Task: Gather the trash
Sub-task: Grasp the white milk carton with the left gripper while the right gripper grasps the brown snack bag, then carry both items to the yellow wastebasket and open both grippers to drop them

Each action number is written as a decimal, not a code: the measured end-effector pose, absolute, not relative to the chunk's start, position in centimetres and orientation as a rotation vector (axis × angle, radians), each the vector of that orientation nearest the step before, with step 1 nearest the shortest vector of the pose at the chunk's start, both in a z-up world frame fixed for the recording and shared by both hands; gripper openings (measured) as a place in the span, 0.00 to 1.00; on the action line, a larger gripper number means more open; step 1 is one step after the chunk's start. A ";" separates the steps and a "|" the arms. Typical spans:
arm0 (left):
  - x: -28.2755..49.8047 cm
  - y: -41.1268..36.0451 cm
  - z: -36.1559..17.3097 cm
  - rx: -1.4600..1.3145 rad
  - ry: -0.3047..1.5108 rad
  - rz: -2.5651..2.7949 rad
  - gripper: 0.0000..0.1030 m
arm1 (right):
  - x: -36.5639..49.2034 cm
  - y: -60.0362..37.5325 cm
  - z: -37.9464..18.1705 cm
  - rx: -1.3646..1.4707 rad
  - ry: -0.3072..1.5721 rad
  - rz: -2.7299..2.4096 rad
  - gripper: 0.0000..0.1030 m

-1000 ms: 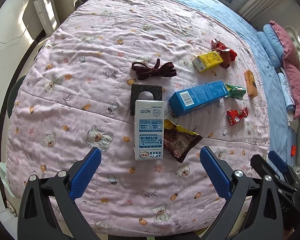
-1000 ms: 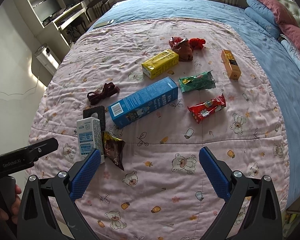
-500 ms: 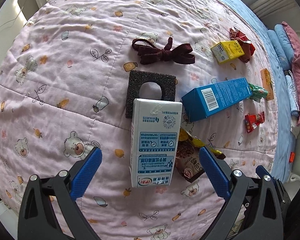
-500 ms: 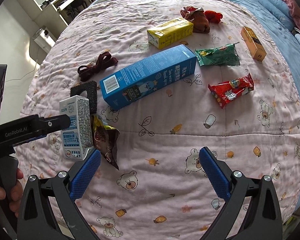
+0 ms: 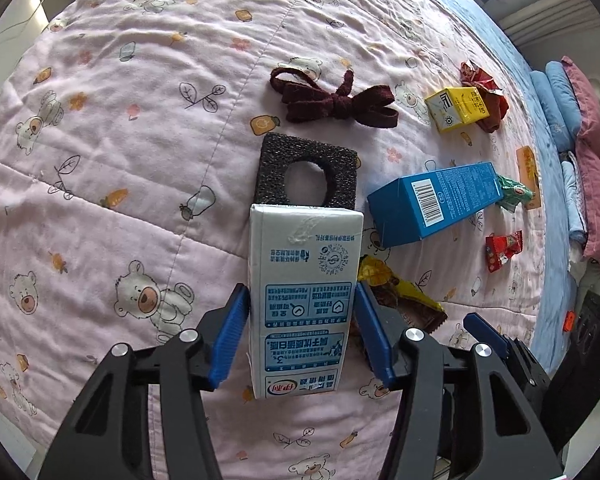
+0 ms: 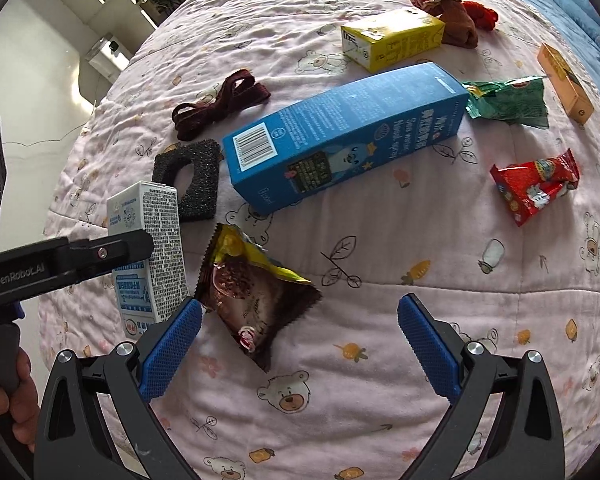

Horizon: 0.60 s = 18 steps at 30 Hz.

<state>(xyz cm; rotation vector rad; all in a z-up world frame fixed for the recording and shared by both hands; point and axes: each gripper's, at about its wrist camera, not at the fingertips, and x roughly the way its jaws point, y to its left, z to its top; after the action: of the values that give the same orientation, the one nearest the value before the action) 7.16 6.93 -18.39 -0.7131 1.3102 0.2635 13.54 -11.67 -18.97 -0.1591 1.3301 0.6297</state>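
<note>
A white and blue milk carton (image 5: 302, 280) lies on the pink quilt (image 5: 120, 140). My left gripper (image 5: 302, 328) is shut on the carton, a blue pad on each side. The carton also shows in the right wrist view (image 6: 148, 248) with the left gripper's finger (image 6: 80, 258) across it. My right gripper (image 6: 298, 344) is open and empty, just above a brown and yellow snack wrapper (image 6: 252, 292) that lies beside the carton.
More litter lies further out: a black foam square (image 5: 308, 170), a dark red bow (image 5: 336, 100), a long blue box (image 6: 340, 136), a yellow carton (image 6: 392, 38), green wrapper (image 6: 508, 100), red wrapper (image 6: 536, 186), orange box (image 6: 566, 78). Pillows (image 5: 580, 128) lie at the right.
My left gripper moved forward and down over the milk carton and closed on it. My right gripper moved closer to the brown wrapper and stayed open.
</note>
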 end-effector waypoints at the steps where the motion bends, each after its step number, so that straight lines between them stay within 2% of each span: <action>1: 6.8 7.2 -18.2 -0.725 1.307 0.261 0.53 | 13.7 -11.2 -19.3 -0.158 1.341 0.641 0.90; 2: 6.5 7.4 -18.1 -0.732 1.303 0.259 0.53 | 13.8 -10.9 -19.6 -0.159 1.350 0.642 0.88; 3: 6.3 7.6 -18.0 -0.733 1.303 0.257 0.53 | 13.9 -10.6 -20.1 -0.159 1.366 0.645 0.82; 4: 6.1 7.7 -17.8 -0.734 1.303 0.255 0.53 | 14.1 -10.4 -20.7 -0.150 1.392 0.653 0.67; 5: 5.8 7.9 -17.7 -0.736 1.301 0.251 0.53 | 14.2 -10.2 -21.4 -0.132 1.430 0.666 0.58; 7: 5.3 8.0 -17.5 -0.745 1.295 0.244 0.53 | 14.3 -10.2 -22.5 -0.103 1.493 0.667 0.30; 8: 5.1 8.0 -17.5 -0.744 1.297 0.242 0.53 | 14.2 -10.4 -22.7 -0.091 1.503 0.666 0.25; 9: 4.9 8.0 -17.3 -0.742 1.296 0.242 0.53 | 14.1 -10.7 -22.6 -0.069 1.504 0.675 0.15; 10: 4.7 8.0 -17.2 -0.744 1.292 0.238 0.53 | 14.0 -10.9 -22.5 -0.056 1.503 0.676 0.11; 18: 2.9 6.2 -15.0 -0.706 1.283 0.148 0.53 | 12.5 -15.6 -19.5 0.071 1.460 0.609 0.09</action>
<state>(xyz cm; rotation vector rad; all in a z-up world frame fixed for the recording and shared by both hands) 2.93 6.17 -14.96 -0.7063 1.2826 0.1484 12.45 -15.57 -19.55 0.0715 1.4601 0.6095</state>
